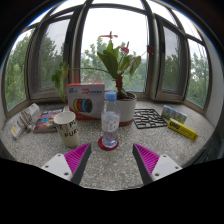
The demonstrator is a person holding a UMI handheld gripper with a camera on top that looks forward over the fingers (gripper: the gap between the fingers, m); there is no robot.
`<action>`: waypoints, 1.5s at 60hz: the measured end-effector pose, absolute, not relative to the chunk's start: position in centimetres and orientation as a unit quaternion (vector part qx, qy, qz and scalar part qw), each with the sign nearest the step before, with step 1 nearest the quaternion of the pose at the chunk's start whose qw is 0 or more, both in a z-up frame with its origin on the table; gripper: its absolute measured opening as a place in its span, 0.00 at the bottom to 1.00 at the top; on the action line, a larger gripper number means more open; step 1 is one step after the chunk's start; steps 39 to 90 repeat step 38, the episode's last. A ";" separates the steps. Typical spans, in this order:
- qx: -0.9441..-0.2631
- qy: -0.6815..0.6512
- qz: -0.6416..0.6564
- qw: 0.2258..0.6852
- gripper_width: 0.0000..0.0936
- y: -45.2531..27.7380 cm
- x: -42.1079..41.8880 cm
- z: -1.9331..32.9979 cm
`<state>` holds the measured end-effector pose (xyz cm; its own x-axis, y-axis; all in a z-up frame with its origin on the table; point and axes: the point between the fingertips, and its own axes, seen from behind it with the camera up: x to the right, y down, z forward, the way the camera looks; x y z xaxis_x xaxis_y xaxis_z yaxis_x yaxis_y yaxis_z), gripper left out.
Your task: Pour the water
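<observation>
A clear plastic water bottle (110, 122) with a blue cap stands upright on a red coaster (108, 143) on the speckled counter (110, 165), just ahead of my fingers and centred between them. A pale patterned cup (67, 128) stands to the bottle's left. My gripper (111, 160) is open, its magenta pads (76, 157) spread wide, with nothing between the fingers.
A potted orchid in a white pot (125, 106) stands behind the bottle by the bay window. A colourful box (85, 99) is behind the cup. Books or packets (30, 120) lie at the left; a black trivet (150, 118) and a yellow box (182, 127) lie at the right.
</observation>
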<state>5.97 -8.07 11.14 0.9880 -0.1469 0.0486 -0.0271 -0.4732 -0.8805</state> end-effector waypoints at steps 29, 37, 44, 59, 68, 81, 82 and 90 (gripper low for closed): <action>-0.844 0.042 -0.097 0.526 0.91 -19.1 3.5 14.1; -0.846 0.041 -0.097 0.522 0.91 -19.8 3.3 13.8; -0.846 0.041 -0.095 0.522 0.91 -19.8 3.2 13.8; -0.846 0.041 -0.095 0.522 0.91 -19.8 3.2 13.8; -0.846 0.041 -0.095 0.522 0.91 -19.8 3.2 13.8; -0.846 0.041 -0.095 0.522 0.91 -19.8 3.2 13.8; -0.846 0.041 -0.095 0.522 0.91 -19.8 3.2 13.8; -0.846 0.041 -0.095 0.522 0.91 -19.8 3.2 13.8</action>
